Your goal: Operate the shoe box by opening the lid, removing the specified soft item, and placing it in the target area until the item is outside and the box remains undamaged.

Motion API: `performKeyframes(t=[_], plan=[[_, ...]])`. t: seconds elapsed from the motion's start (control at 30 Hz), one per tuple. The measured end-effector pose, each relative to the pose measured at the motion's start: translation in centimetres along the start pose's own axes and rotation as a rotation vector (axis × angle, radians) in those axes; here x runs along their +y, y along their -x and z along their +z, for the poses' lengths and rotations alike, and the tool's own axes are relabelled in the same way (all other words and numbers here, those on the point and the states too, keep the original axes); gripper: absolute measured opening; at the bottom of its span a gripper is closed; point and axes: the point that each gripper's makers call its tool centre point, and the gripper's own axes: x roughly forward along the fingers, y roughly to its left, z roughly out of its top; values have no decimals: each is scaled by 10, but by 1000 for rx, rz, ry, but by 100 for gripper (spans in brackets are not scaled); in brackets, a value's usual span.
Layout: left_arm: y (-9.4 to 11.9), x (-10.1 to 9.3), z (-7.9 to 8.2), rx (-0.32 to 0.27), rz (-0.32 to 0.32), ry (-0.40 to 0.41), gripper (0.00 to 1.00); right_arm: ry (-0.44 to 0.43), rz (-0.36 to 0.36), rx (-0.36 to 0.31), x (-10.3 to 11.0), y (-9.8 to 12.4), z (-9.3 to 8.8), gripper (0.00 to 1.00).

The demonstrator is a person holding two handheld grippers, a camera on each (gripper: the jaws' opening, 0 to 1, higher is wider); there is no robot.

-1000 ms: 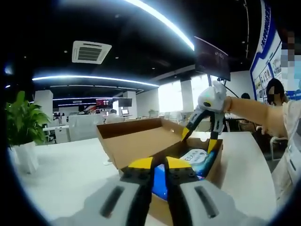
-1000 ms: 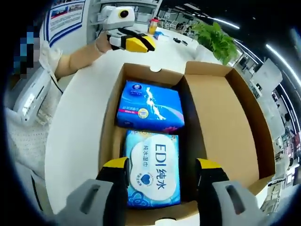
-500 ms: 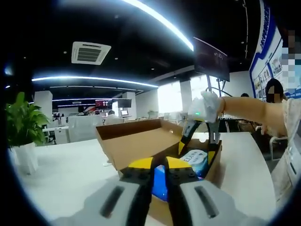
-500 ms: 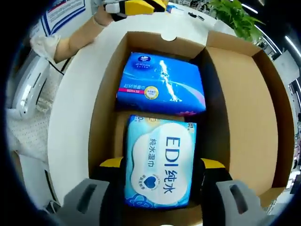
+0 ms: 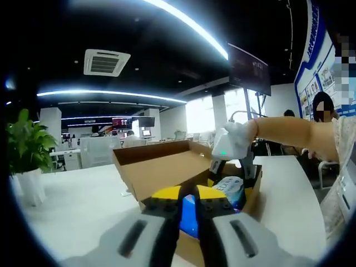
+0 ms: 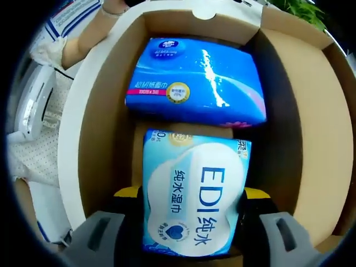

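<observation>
The cardboard shoe box (image 6: 100,117) lies open on the white table, its lid (image 6: 314,105) folded back to the right. Inside are a dark blue tissue pack (image 6: 194,80) at the far end and a light blue EDI wipes pack (image 6: 194,189) at the near end. My right gripper (image 6: 192,194) is open and low in the box, one yellow tip on each side of the wipes pack. In the left gripper view, the right gripper (image 5: 231,167) reaches down over the wipes pack (image 5: 228,186). My left gripper (image 5: 189,194) stays shut and empty at the box's front wall (image 5: 189,250).
A potted plant (image 5: 25,150) stands at the table's far left. The table top (image 5: 83,206) spreads left of the box. The person's arm (image 5: 289,130) comes in from the right, and their clothing (image 6: 33,111) lies close to the box's left side.
My right gripper has dropped down into the box, and its jaws now straddle the EDI wipes pack. The left gripper and the box have stayed where they were.
</observation>
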Motion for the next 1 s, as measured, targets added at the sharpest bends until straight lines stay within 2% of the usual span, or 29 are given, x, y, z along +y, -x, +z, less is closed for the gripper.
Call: performKeyframes(t=[0.4, 0.57, 1.0], plan=[[-4, -3, -6, 21, -10, 0, 8, -21, 60, 28, 5, -14, -3, 77], [-4, -2, -9, 28, -9, 1, 8, -28, 87, 14, 8, -14, -3, 79], [-7, -1, -17, 53, -13, 15, 8, -20, 92, 24, 9, -15, -3, 80]])
